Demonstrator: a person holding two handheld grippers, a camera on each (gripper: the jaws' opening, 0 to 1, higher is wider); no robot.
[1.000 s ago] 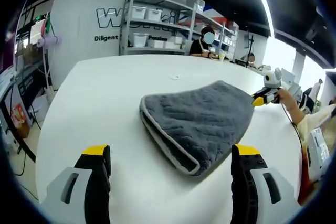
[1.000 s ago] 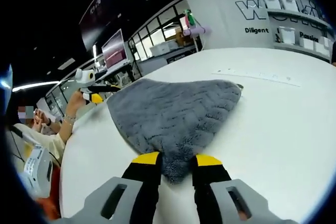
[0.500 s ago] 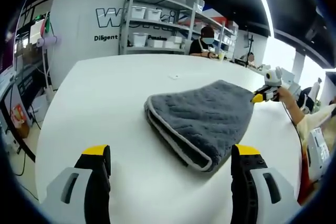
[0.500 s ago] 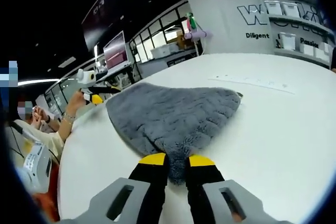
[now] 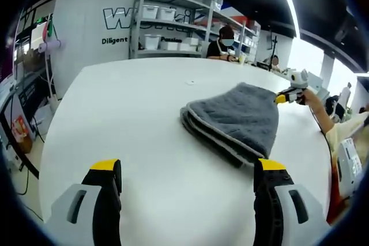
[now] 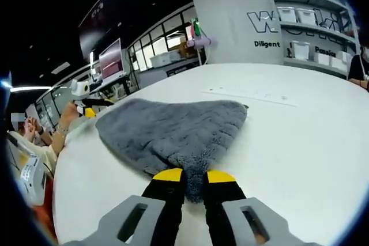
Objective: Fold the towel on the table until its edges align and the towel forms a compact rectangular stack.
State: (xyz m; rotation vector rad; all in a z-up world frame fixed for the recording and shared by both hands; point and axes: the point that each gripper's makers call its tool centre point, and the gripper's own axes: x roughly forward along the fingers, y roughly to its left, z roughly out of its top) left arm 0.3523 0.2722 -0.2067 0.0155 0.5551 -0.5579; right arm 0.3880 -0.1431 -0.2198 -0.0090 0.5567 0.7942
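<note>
Left gripper view: the left claw (image 5: 185, 200) stands wide, its two yellow-tipped jaws well apart at 7 and 5 o'clock, with nothing between them but bare white surface (image 5: 115, 113). The grey towel (image 5: 239, 122) lies on that surface toward 2 o'clock, already doubled over; its pale-trimmed edges show as stacked layers along the near side, roughly together but not squared. At 3 o'clock, at the towel's far corner, the right claw (image 5: 281, 98) is seen, held by a person's hand (image 5: 314, 108). Shelving with bins (image 5: 173, 27) stands behind the surface at 12 o'clock.

Right gripper view: the right claw (image 6: 194, 180) is narrow, its jaws pinched on a corner of the towel (image 6: 173, 131), which fans out from the jaws toward 11 o'clock and lies flat on the surface (image 6: 300, 142). At 9 o'clock, at the far side of the towel, the left claw (image 6: 86, 110) shows, in a hand (image 6: 66, 116).

By my judgement the fold is partly done: the towel is layered, yet its outline looks rounded and fan-like in both views rather than rectangular, though the fisheye lens may add to that. What seems left is to settle the gripped corner onto its mate, square the edges, and perhaps fold once more for a compact stack.
</note>
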